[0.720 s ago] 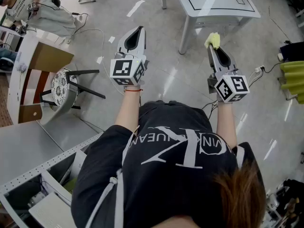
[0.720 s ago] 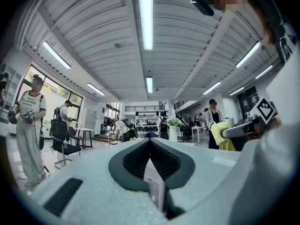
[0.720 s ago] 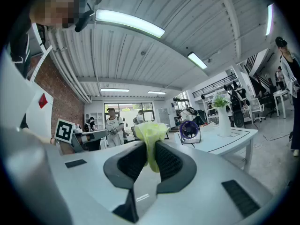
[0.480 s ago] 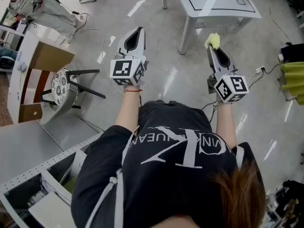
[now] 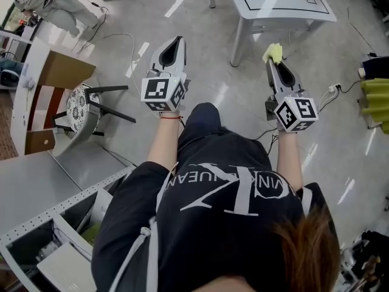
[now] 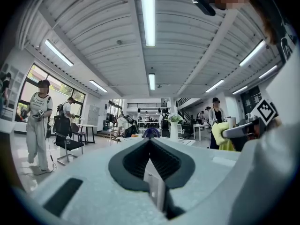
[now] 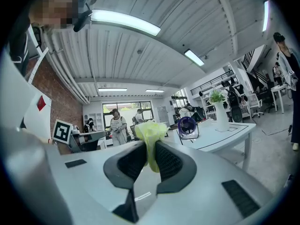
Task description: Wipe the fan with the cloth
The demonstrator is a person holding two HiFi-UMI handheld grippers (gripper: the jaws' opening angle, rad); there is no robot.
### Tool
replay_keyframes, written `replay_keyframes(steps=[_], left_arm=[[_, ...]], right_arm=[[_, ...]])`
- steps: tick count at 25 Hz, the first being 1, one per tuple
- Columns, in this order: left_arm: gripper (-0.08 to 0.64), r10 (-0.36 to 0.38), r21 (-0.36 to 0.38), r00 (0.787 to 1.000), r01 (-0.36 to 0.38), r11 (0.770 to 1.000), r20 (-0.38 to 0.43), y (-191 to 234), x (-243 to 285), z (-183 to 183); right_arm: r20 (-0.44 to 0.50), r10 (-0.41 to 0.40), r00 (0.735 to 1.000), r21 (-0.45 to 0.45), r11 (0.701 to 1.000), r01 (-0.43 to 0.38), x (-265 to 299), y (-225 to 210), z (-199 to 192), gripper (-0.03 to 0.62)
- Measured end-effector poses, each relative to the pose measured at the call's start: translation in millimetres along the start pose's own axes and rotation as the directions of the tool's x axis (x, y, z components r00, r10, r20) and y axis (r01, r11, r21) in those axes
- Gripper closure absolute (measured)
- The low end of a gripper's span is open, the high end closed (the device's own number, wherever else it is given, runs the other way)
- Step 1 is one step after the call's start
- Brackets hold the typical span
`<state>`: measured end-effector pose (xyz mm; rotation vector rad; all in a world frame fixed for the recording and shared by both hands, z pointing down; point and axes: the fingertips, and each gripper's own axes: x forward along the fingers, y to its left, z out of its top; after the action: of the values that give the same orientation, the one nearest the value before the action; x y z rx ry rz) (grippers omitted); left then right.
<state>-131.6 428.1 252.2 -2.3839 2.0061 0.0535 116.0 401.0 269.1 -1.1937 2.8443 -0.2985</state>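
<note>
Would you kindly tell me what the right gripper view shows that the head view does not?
Only the right gripper view: the purple fan standing whole on the white table, a vase with a plant, and ceiling lights. Only the head view: the person's black shirt, the left gripper with its fingers together, and a chair on the floor. Both: the yellow cloth pinched in the right gripper.

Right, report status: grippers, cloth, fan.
Left gripper shut, empty. Right gripper shut on yellow cloth. Fan on white table ahead, not yet touched. White vase beside it.
</note>
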Motion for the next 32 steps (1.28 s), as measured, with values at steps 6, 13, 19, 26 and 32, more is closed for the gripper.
replay_keyframes(steps=[6,13,19,26,32], left_arm=[[0.56,-0.01,-0.014,1.0,0.01,1.0,-0.017,3,15,-9],[0.56,-0.043,-0.004,0.999,0.043,0.999,-0.019,9,79,-22],[0.56,-0.083,-0.009,0.996,0.083,0.997,-0.041,19,155,-41],[0.56,-0.164,-0.051,0.983,0.16,0.986,-0.086,29,237,-67],[0.56,-0.197,-0.076,0.973,0.189,0.979,-0.122,46,292,-89]], right_arm=[[-0.025,0.005,1.0,-0.013,1.0,-0.005,6,-5,-5,0.535],[-0.054,-0.022,0.998,-0.014,1.0,0.021,44,-39,-12,0.534],[-0.104,-0.023,0.994,-0.005,1.0,0.023,91,-68,-21,0.534],[-0.169,-0.072,0.983,-0.013,0.997,0.071,154,-106,-37,0.534],[-0.202,-0.075,0.976,-0.011,0.997,0.074,206,-128,-42,0.534]])
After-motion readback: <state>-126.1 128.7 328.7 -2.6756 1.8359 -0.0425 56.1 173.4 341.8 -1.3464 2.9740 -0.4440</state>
